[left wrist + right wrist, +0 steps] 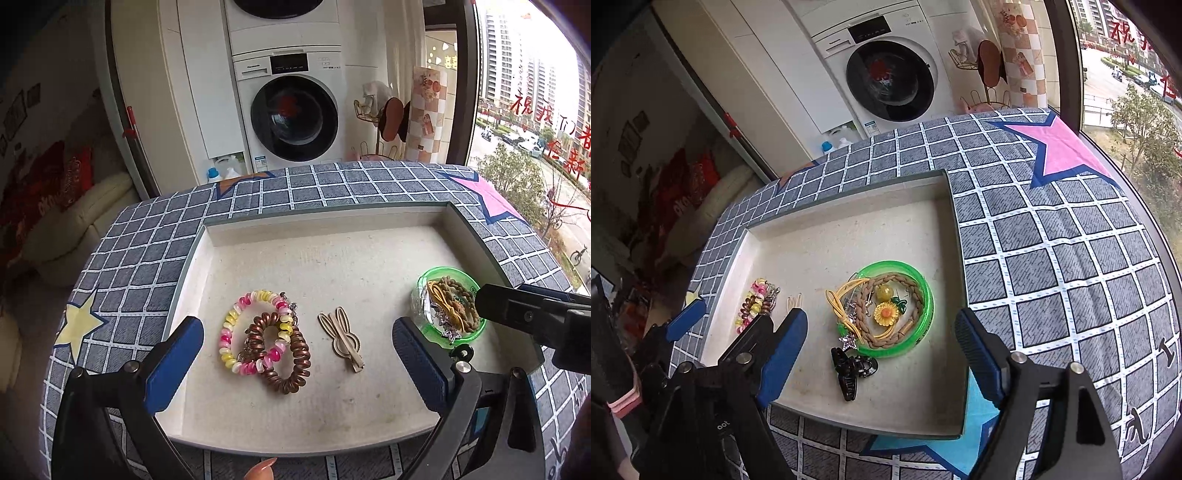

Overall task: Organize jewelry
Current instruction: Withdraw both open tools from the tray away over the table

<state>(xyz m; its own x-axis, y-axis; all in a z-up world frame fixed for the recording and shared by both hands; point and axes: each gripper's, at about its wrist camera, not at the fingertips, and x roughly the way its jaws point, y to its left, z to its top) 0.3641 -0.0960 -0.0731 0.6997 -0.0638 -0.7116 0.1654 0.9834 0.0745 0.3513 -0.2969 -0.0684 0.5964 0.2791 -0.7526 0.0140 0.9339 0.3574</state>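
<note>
In the shallow cream-coloured rectangular tray (369,432) sitting on a grey checked cloth with coloured stars (1052,240), the jewellery lies in three loose groups: a pink-and-yellow spiral coil hair tie (255,330) tangled over a brown metallic spiral coil hair tie (284,358) at the left, a flat beige rabbit-shaped hair clip (341,338) just beside them, and a round translucent green plastic dish (925,295) at the right. The dish already holds a braided tan cord bracelet (886,286), a yellow cord loop (846,295), a yellow sunflower charm (885,313) and a small silver star charm (848,342) hanging over its rim; a glossy black claw hair clip (851,371) lies touching its near side. The left gripper (297,354) hovers with jaws spread wide and empty around the coils; the right gripper (881,350) is likewise wide open and empty, above the dish. The main risk is that the interlocked coils come up together, or one snags and flicks the rabbit clip aside. A descent on the claw clip could nudge the light dish and spill its crowded contents, and the two tools stand close enough to collide.
</note>
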